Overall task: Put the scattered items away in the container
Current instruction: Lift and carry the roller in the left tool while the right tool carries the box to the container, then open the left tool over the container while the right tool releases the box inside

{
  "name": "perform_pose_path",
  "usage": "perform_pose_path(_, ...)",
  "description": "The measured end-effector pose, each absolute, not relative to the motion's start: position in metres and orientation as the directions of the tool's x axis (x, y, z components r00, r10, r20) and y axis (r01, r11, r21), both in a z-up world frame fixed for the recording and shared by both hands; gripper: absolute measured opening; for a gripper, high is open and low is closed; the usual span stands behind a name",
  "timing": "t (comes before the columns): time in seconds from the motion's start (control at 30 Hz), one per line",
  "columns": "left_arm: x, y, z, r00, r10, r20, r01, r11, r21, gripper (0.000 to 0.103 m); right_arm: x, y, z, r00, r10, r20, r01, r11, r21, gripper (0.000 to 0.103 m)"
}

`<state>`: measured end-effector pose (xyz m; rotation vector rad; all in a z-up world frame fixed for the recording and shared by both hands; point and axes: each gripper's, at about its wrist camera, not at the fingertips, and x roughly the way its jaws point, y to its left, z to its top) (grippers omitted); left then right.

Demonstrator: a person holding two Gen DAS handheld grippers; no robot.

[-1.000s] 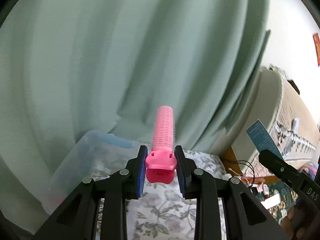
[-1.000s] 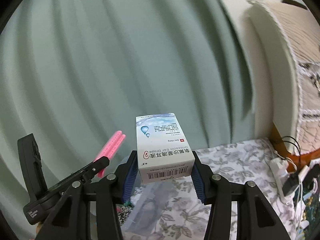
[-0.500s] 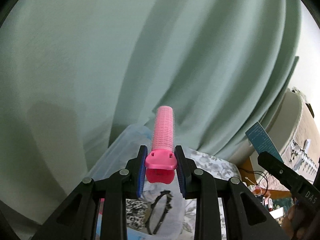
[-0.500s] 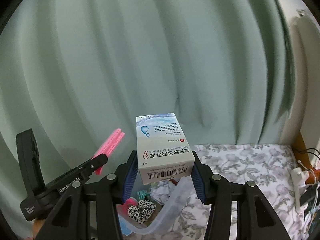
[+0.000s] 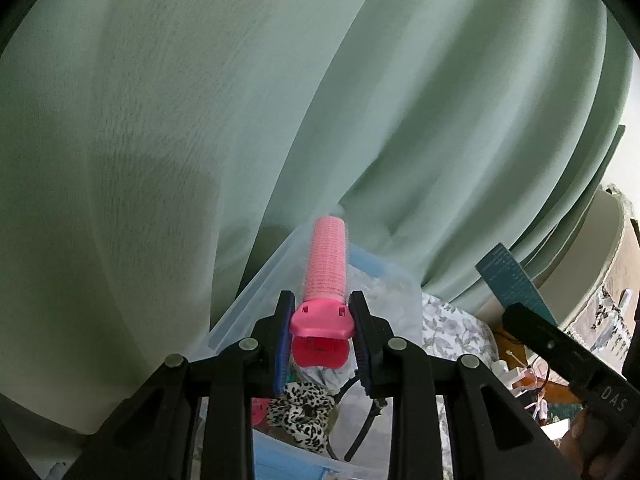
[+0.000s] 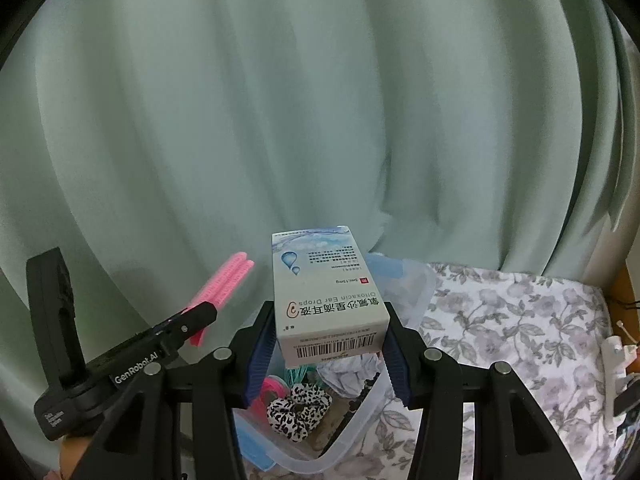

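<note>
1. The left gripper [image 5: 322, 334] is clamped on the base of a pink hair roller [image 5: 325, 264], which sticks forward over a clear plastic bin [image 5: 240, 300].
2. The right gripper [image 6: 328, 344] grasps a white ear-drops box [image 6: 326, 300] by its sides, above the same bin [image 6: 416, 284].
3. Inside the bin lie a leopard-print scrunchie [image 6: 298, 404], a black headband [image 5: 366, 424] and crumpled white fabric [image 6: 352, 372].
4. The bin sits on a floral cloth [image 6: 500, 320], close against a pale green curtain [image 6: 320, 100].
5. Each gripper shows at the edge of the other's view.
</note>
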<state>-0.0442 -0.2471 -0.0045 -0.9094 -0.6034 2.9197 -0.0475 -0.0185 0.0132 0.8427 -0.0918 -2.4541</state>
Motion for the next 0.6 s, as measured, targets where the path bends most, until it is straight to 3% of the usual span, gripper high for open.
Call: perform_pose_path(0.6,-0.096,-0.241,-0.027,-0.775,0.148,-0.614,0.106,-0.928,-0.357,0.029,-0.053,-0.049,-0.006,-0.574,-0.502,-0.647,0.49,-0.843,0.22,0.053)
